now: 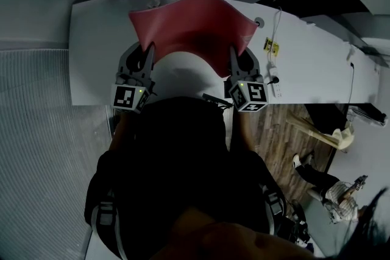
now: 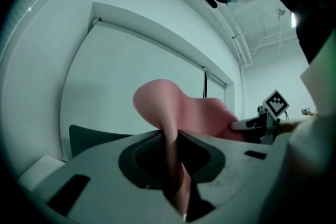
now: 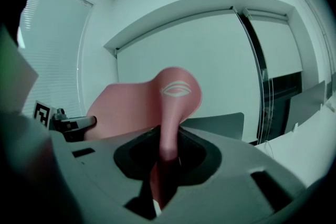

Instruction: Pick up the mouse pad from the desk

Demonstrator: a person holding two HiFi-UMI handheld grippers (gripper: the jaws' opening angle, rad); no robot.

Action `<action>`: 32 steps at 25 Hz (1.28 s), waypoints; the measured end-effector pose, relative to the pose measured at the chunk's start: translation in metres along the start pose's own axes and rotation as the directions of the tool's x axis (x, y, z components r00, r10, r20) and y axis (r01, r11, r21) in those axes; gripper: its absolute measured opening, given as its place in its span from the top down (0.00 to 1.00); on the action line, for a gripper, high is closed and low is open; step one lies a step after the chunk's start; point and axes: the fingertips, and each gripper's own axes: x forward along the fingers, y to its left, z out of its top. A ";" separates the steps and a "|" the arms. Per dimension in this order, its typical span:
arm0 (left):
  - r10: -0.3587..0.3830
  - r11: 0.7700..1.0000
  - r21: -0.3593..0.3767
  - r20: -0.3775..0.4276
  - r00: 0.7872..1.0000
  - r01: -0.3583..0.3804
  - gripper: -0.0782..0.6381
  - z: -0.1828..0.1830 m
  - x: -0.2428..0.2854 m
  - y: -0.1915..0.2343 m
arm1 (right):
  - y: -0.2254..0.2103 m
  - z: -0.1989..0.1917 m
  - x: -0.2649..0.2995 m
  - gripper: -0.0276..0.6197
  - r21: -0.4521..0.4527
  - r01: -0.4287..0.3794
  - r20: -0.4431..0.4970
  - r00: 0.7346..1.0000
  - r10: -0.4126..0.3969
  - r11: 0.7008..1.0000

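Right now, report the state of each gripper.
Left gripper: closed on the left edge of the pink mouse pad.
Right gripper: closed on the same pad's right edge.

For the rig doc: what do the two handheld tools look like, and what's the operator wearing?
The left tool and right tool match: grey moulded plastic bodies with a dark recessed area around the jaws. Each carries a white cube printed with black square markers, with a small green light on it. The person wears a dark top.

Grey left tongs (image 1: 148, 49) and right tongs (image 1: 233, 52) carry marker cubes (image 1: 128, 97).
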 end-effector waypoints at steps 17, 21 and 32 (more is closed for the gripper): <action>-0.001 1.000 0.007 0.042 0.999 0.001 0.80 0.004 -0.008 -0.004 | 0.008 -0.015 -0.013 0.86 0.011 0.005 -0.006 1.000 -0.005 1.000; 0.007 1.000 -0.010 0.033 0.999 -0.007 0.80 0.000 -0.009 -0.003 | 0.006 -0.015 -0.015 0.86 0.017 0.010 -0.004 1.000 -0.010 1.000; 0.000 1.000 0.022 0.004 1.000 0.000 0.80 -0.006 -0.011 -0.005 | 0.004 -0.014 -0.016 0.87 0.015 0.013 0.003 1.000 -0.013 1.000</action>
